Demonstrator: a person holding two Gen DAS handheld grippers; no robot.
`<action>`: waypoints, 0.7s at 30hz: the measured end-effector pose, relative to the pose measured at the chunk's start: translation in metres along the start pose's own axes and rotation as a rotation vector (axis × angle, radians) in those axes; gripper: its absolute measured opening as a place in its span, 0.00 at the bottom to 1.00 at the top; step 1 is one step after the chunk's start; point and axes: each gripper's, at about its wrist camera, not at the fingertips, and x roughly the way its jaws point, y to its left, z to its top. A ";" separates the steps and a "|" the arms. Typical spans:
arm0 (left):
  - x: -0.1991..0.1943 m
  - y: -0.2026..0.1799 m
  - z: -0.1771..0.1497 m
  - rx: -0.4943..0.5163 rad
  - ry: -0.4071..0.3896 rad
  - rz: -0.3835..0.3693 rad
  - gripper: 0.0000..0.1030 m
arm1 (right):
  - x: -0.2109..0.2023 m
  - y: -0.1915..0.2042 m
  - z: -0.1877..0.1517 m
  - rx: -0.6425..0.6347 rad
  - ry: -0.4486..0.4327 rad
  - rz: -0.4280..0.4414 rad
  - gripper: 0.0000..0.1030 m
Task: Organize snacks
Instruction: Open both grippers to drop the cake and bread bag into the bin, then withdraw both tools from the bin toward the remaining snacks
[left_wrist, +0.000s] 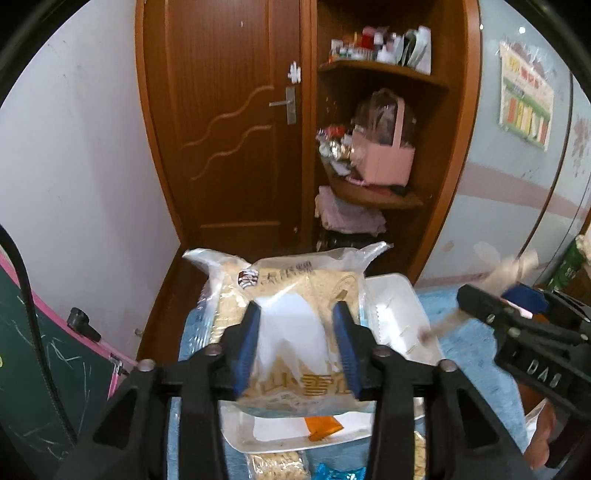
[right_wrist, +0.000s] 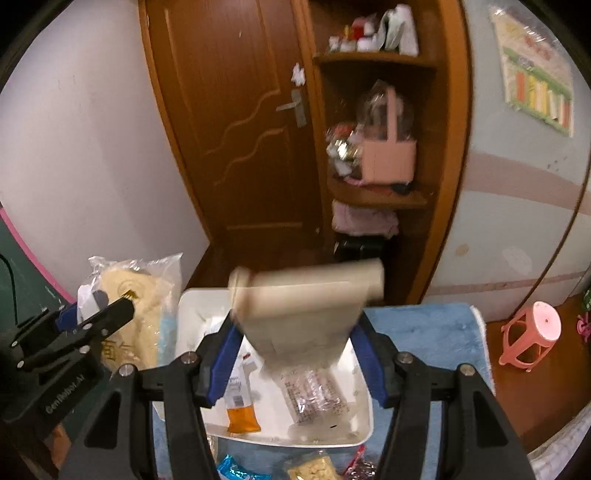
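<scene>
Snack bags are hanging in both tools above the white bin (right_wrist: 364, 413), which is sitting on a blue mat (right_wrist: 424, 332) with an orange sachet (right_wrist: 242, 413) and a speckled bar pack (right_wrist: 314, 391) already lying inside.

The left gripper (left_wrist: 297, 347) is holding its blue pads apart on either side of a big clear bag of pale rice crackers (left_wrist: 291, 284), and I cannot tell whether they are gripping the film or only flanking it. That bag is looking light, puffy and crinkly, the contents brittle, so a hold on the slack plastic near the seam seems kinder than a squeeze on the crackers.

The right gripper (right_wrist: 295, 354) is standing wide, apparently clamping the sides of a tan packet (right_wrist: 303, 302) that is rising toward twelve o'clock over the bin. It is smeared by motion, so its print and its stiffness are escaping me.

At six o'clock a blue wrapper (right_wrist: 236, 469) and a nut pack (right_wrist: 314, 469) are lying on the mat, cut off by the frame. The gripper frames are hiding the bin's near corners.
</scene>
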 end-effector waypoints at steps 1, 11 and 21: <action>0.010 -0.002 0.000 0.007 0.031 -0.014 0.68 | 0.010 0.001 -0.001 -0.005 0.027 -0.012 0.68; 0.025 0.036 -0.016 -0.123 0.093 0.019 0.92 | 0.015 -0.009 -0.016 0.002 0.038 -0.001 0.90; -0.027 0.048 -0.045 -0.102 0.052 0.031 0.92 | -0.028 -0.019 -0.034 0.067 -0.002 0.021 0.90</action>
